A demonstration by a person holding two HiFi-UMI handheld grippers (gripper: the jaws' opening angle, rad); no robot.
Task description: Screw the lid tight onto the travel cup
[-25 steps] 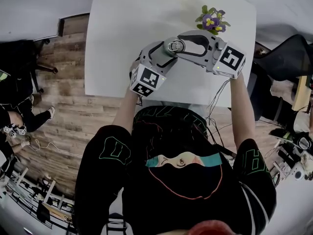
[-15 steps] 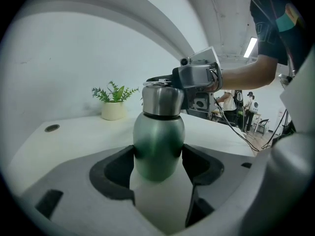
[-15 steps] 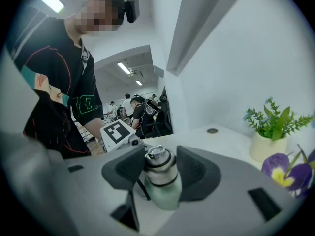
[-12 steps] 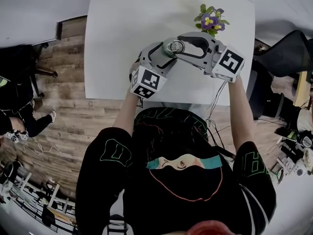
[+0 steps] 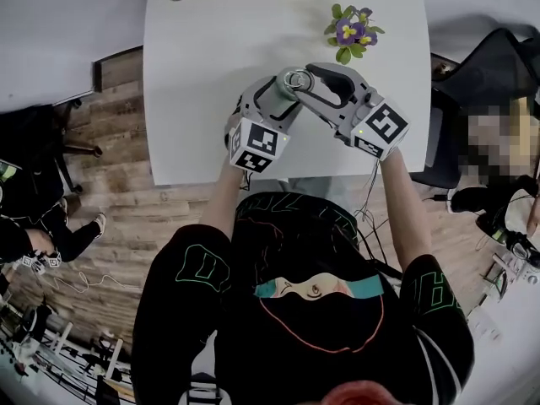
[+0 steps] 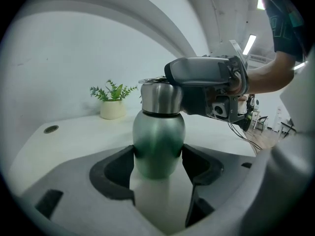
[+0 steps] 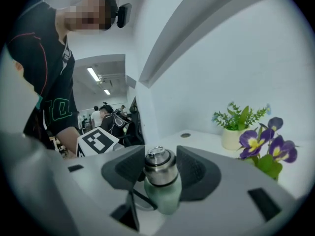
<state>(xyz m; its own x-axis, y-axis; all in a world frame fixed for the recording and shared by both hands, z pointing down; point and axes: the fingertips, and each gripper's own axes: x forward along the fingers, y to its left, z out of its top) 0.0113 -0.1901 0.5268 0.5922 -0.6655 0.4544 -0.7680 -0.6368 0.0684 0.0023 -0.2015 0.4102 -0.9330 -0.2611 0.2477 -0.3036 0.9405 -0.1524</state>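
Two grippers meet over the white table point(image 5: 202, 66) in my head view, the left gripper point(image 5: 281, 101) and right gripper point(image 5: 307, 83) both on the travel cup point(image 5: 294, 79). Left gripper view: my jaws are clamped on the cup's green body, upright. Right gripper view: the jaws squeeze the steel lid point(image 7: 158, 167) sitting on top of the cup.

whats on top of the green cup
A steel lid with a small ring on top, clamped by the right gripper. The lid covers the mouth and threads of the cup, so how far it is screwed down can't be seen.
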